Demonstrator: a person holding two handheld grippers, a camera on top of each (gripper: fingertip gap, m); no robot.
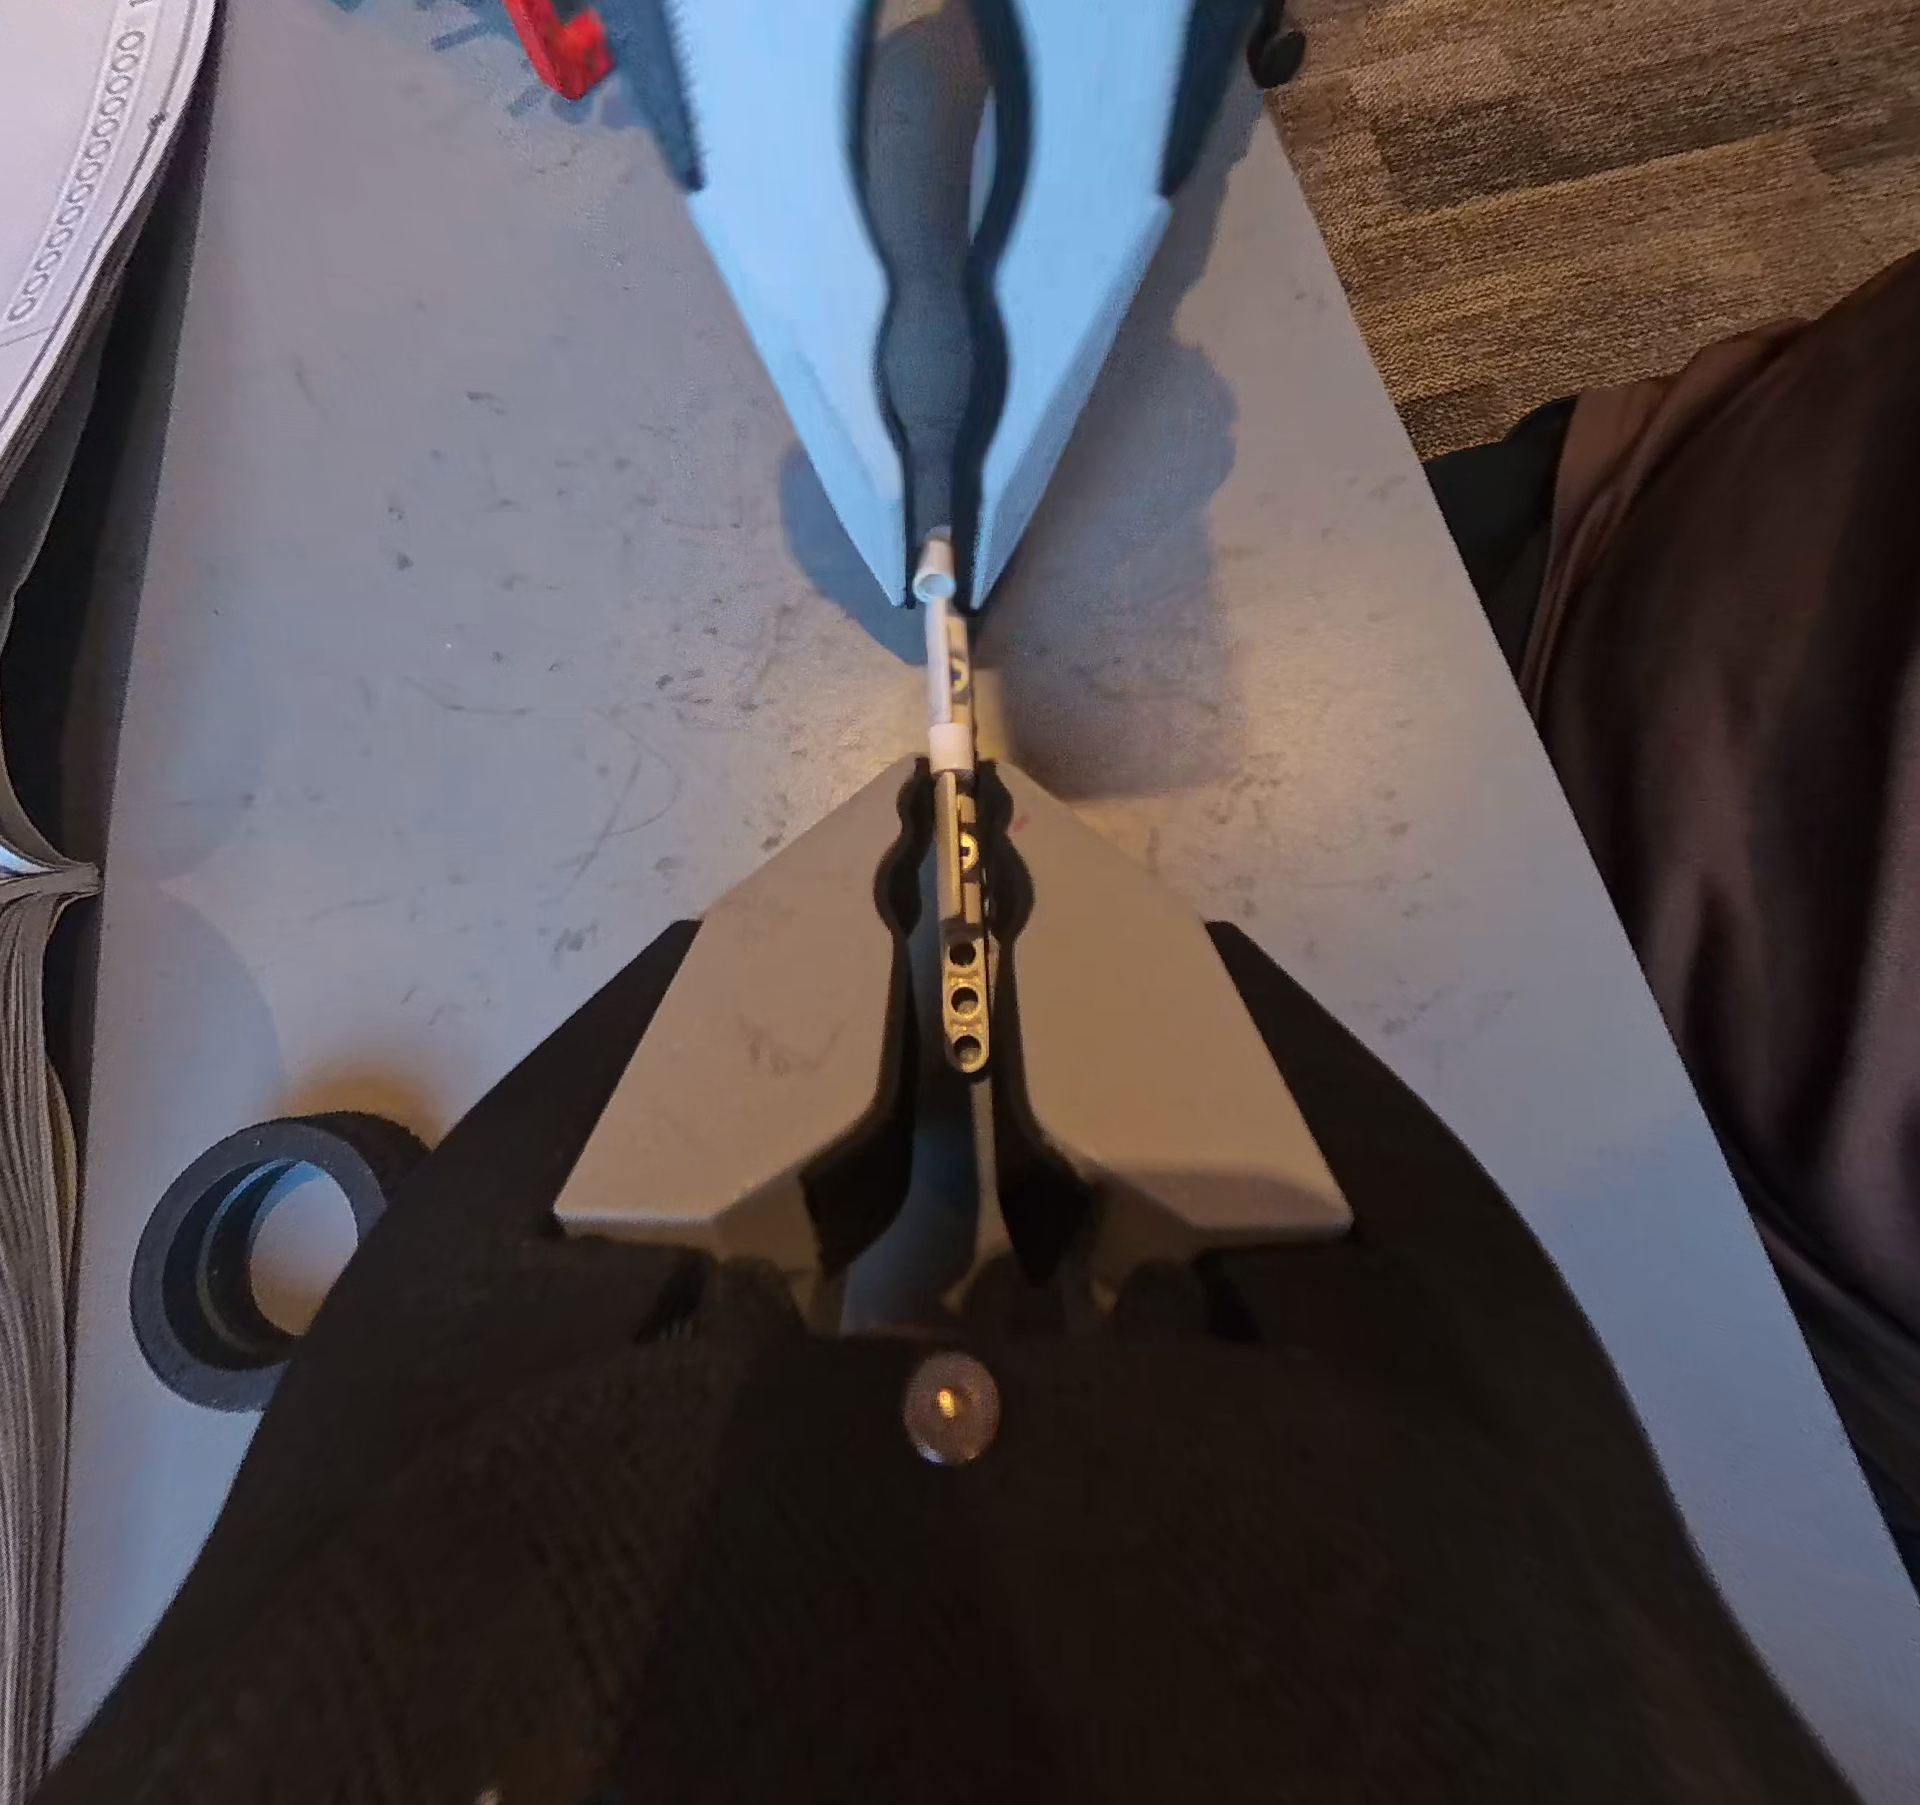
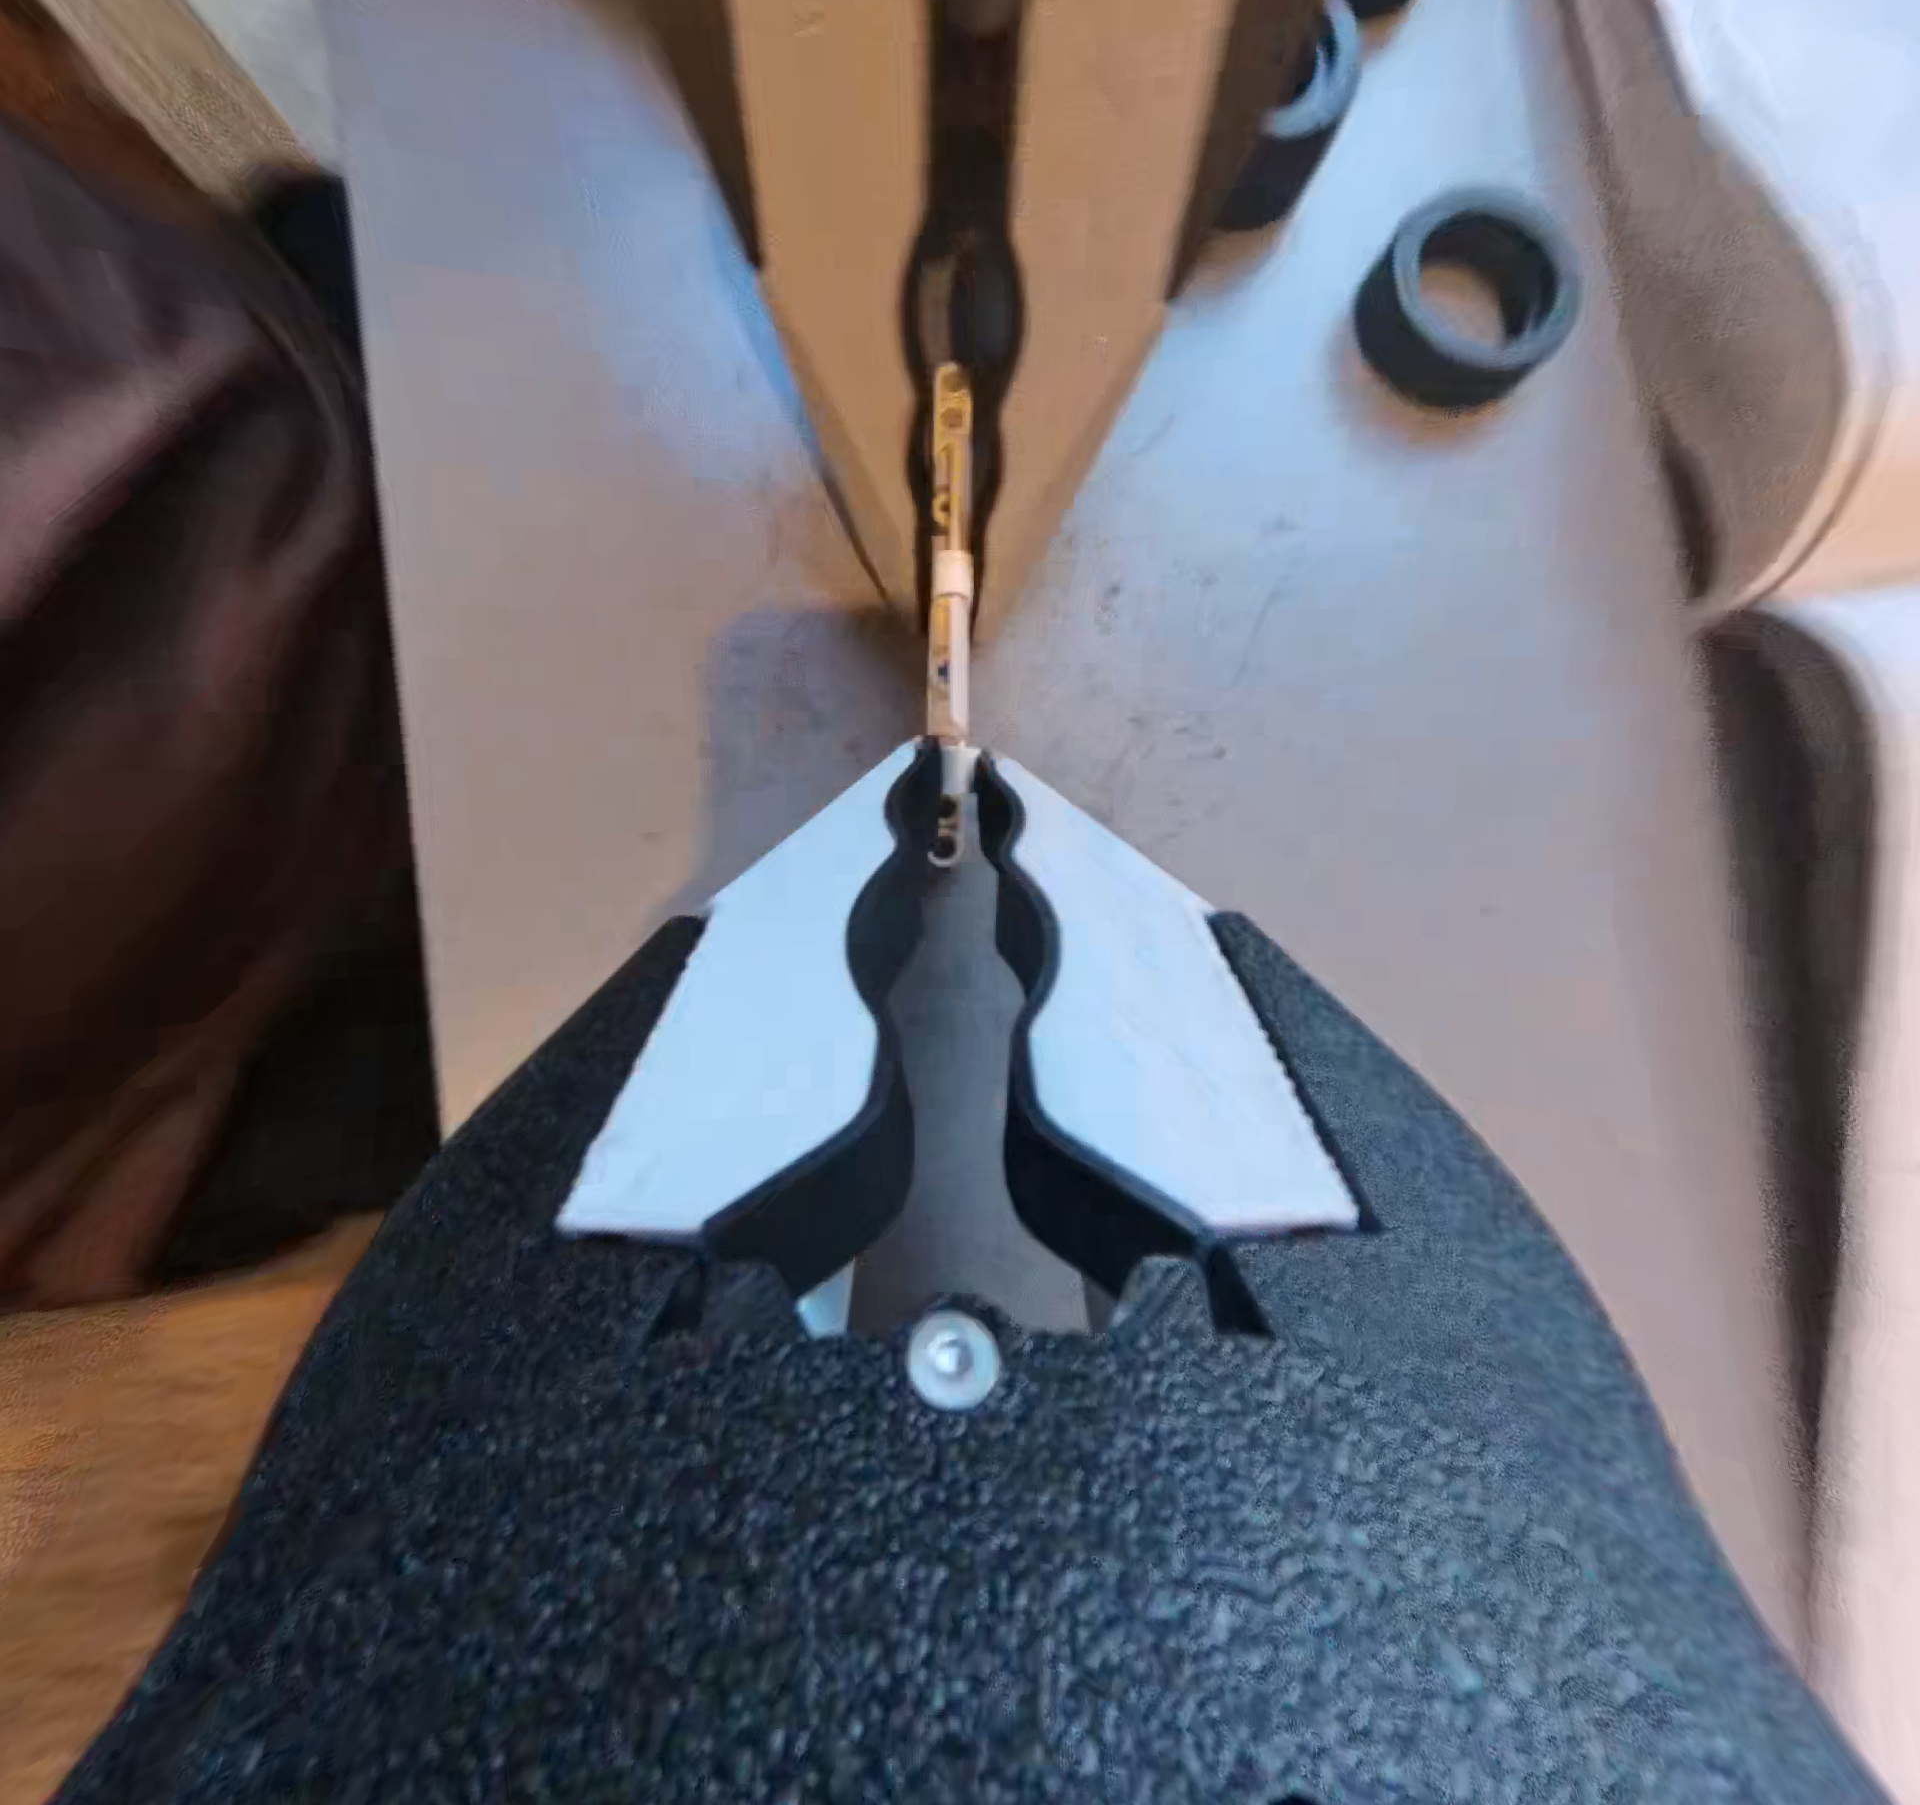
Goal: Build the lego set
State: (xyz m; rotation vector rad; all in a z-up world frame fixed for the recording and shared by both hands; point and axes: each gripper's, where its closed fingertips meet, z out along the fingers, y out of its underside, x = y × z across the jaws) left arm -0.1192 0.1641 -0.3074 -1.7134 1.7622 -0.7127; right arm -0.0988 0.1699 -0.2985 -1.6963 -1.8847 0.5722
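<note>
Grey table (image 1: 436, 529) w/ tyre (image 1: 255, 1256), booklet (image 1: 94, 197); both hand-held grippers (image 1: 951, 779) (image 2: 948, 753) clamped on beam assy (image 1: 961, 924).

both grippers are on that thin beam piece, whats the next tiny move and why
Probably ease the right gripper straight toward the left gripper, pressing the white piece onto the grey holed beam. Both grippers are shut on opposite ends, tip to tip and in line above the table, with only a short stretch between them. Whether the joint is already seated is too small to tell.
</note>
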